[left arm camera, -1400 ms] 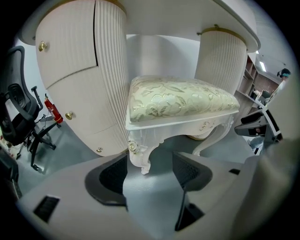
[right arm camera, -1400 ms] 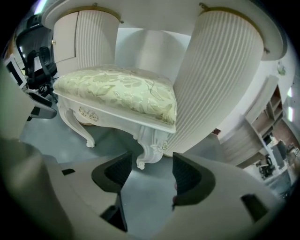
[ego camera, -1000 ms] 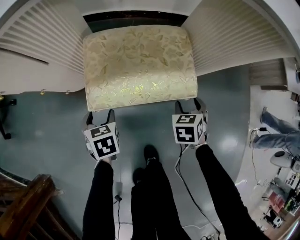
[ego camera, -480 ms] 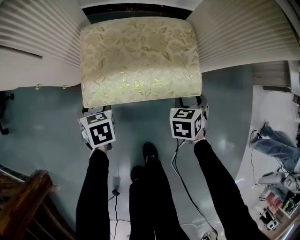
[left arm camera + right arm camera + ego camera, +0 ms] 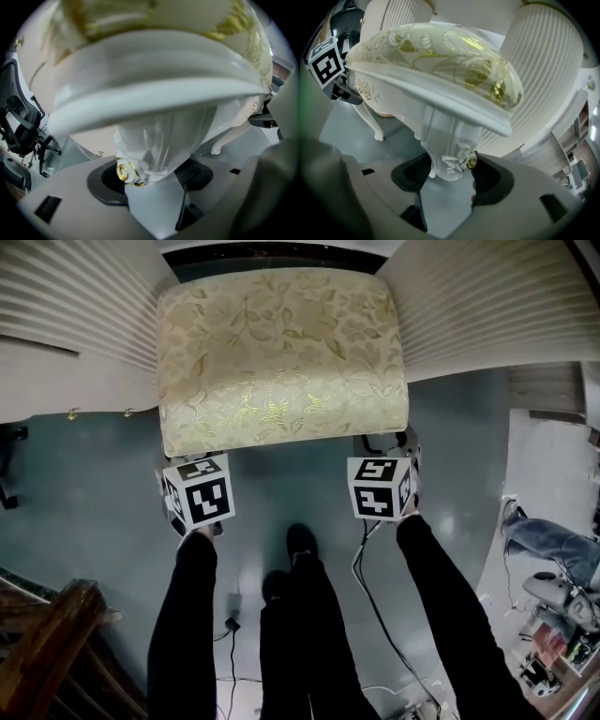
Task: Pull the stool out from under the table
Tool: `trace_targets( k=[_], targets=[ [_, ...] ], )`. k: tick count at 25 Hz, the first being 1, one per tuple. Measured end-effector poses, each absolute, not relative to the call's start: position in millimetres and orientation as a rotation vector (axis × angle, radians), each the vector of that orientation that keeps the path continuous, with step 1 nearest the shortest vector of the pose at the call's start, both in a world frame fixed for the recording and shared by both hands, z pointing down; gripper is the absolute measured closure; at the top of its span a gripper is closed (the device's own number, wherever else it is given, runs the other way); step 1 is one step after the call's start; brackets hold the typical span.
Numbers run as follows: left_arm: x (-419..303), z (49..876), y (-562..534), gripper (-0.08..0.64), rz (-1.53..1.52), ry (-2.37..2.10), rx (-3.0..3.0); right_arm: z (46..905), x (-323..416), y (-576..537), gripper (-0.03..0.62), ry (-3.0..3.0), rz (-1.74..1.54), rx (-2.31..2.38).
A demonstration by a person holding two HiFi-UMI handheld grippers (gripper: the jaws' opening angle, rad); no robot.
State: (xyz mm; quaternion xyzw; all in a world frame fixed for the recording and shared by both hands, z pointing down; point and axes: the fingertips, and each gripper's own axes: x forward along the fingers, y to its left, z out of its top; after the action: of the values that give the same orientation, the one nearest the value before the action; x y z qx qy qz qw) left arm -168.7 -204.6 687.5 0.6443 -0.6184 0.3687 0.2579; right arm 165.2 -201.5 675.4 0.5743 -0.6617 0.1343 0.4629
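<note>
Cream-and-gold upholstered white carved stool (image 5: 281, 357). We clamp left gripper (image 5: 150, 177) fingers (image 5: 107, 180) on one front leg (image 5: 161, 140), right gripper (image 5: 450, 177) fingers (image 5: 491, 180) on the other.

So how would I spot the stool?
Find the big white ribbed table at the top of the head view. The stool pokes out of its middle gap. Only it has a gold leafy cushion on carved white legs.
</note>
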Motion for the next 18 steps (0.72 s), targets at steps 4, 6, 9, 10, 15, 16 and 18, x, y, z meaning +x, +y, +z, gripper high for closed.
trace_targets(
  k=[4, 6, 9, 10, 15, 16, 18],
  targets=[
    [-171.3, 688.5, -203.8, 0.262, 1.036, -1.69, 1.733, 675.8, 165.9, -201.6, 0.319, -1.633, 0.316, 1.408],
    [-170.8, 689.0, -202.9, 0.265, 1.039, -1.686, 1.729, 675.7, 166.6, -201.5, 0.319, -1.627, 0.319, 1.413],
    [-171.2, 689.5, -201.9, 0.267, 1.041, -1.684, 1.723, 675.7, 166.2, -201.2, 0.319, -1.628, 0.327, 1.407],
    [-171.7, 689.5, -201.8, 0.267, 1.043, -1.686, 1.721, 675.8, 166.0, -201.0, 0.319, -1.628, 0.33, 1.404],
    [-171.2, 690.0, -200.6, 0.27, 1.056, -1.681, 1.71, 677.0, 166.8, -200.3, 0.321, -1.614, 0.361, 1.398],
    [-171.1, 690.0, -199.6, 0.272, 1.058, -1.68, 1.705, 677.3, 166.9, -200.2, 0.321, -1.612, 0.367, 1.395],
    [-171.1, 688.7, -198.8, 0.272, 1.065, -1.682, 1.703, 677.7, 167.3, -199.9, 0.32, -1.607, 0.378, 1.387]
  ],
)
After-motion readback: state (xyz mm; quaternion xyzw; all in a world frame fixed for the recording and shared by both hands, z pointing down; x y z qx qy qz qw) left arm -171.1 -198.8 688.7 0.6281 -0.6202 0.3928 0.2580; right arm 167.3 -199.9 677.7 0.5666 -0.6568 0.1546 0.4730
